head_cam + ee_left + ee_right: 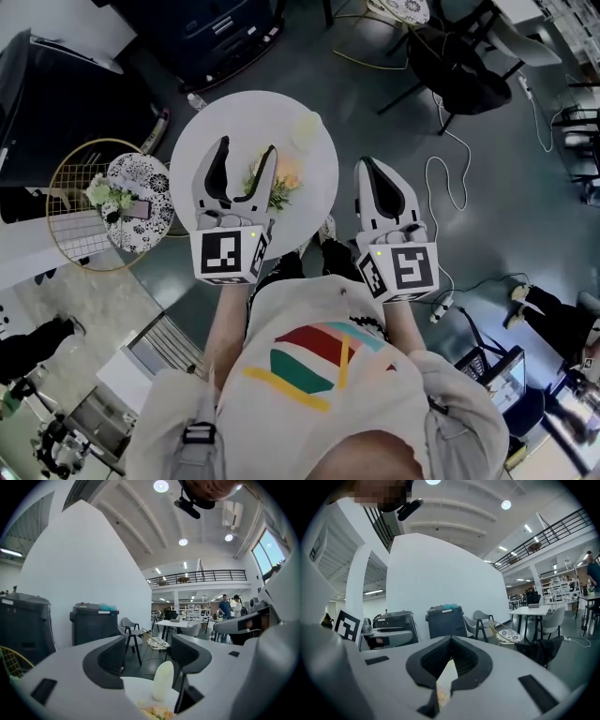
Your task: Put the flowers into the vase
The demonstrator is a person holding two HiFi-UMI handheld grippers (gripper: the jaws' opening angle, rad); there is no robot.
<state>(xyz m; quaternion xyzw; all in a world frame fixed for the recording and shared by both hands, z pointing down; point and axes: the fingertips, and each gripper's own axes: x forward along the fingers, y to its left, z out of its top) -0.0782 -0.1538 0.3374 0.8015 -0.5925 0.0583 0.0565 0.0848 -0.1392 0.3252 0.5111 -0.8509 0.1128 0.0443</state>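
A round white table [234,117] holds a pale vase [306,129] at its far right side and a bunch of orange and cream flowers with green leaves [281,180] nearer me. My left gripper [247,148] hovers over the table, jaws open, the flowers just beside its right jaw and nothing between the pads. In the left gripper view [149,656] the vase [163,680] stands upright ahead between the jaws, flowers [154,712] at the bottom edge. My right gripper [367,165] is off the table's right edge, shut and empty; its tips [450,641] meet.
A gold wire chair [67,211] with a patterned cushion carrying some greenery [105,195] stands left of the table. A black chair [459,66] and a white cable [448,178] are to the right. Dark bins [93,620] stand beyond by a white wall.
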